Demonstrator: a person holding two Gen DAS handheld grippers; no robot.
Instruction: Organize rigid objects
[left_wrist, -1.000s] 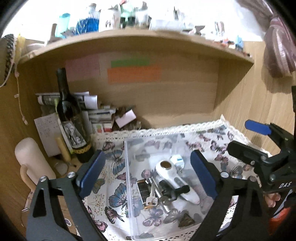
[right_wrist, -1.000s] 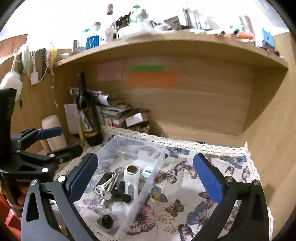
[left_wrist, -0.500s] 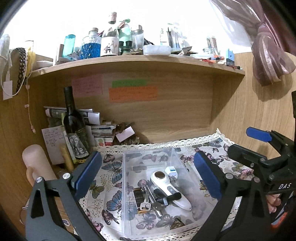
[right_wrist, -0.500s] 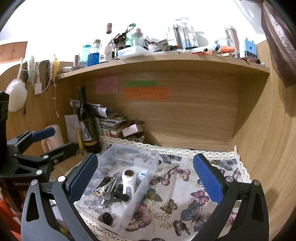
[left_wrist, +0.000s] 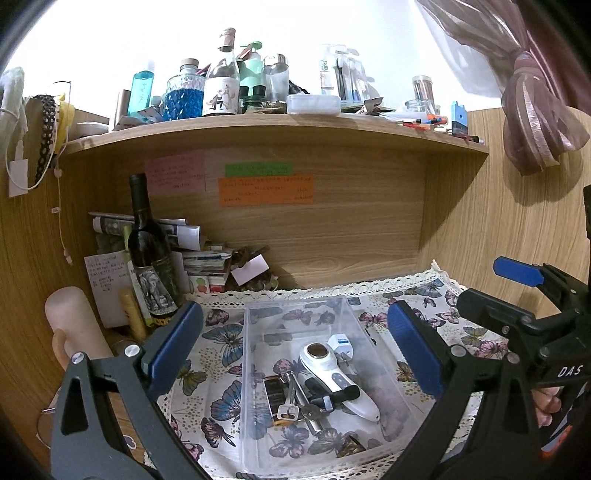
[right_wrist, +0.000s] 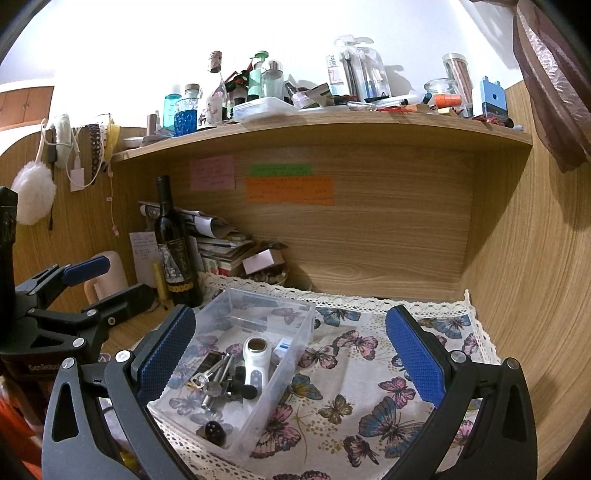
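**Both claws apart, small items in the clear box**

Now, on your far left a dark wine bottle (left_wrist: 147, 254) stands upright in the corner of the wooden niche, in front of a pile of papers (left_wrist: 192, 251). Your left gripper (left_wrist: 295, 350) is held above the butterfly cloth (left_wrist: 218, 339) with its blue pads wide apart and nothing between them. Below it sits the clear plastic box (left_wrist: 258, 424). Inside the box you see a white handheld device (left_wrist: 332, 373) lying diagonally, a small white and blue item (left_wrist: 340, 341) just beside its round head, some keys (left_wrist: 295, 406) near the front, and a dark lighter-like piece (left_wrist: 273, 395) at their left. To the right, your right gripper (right_wrist: 291, 354) is also spread open and empty, over the bare part of the cloth beside the box. Above all, the shelf (left_wrist: 277, 125) carries many bottles and jars.
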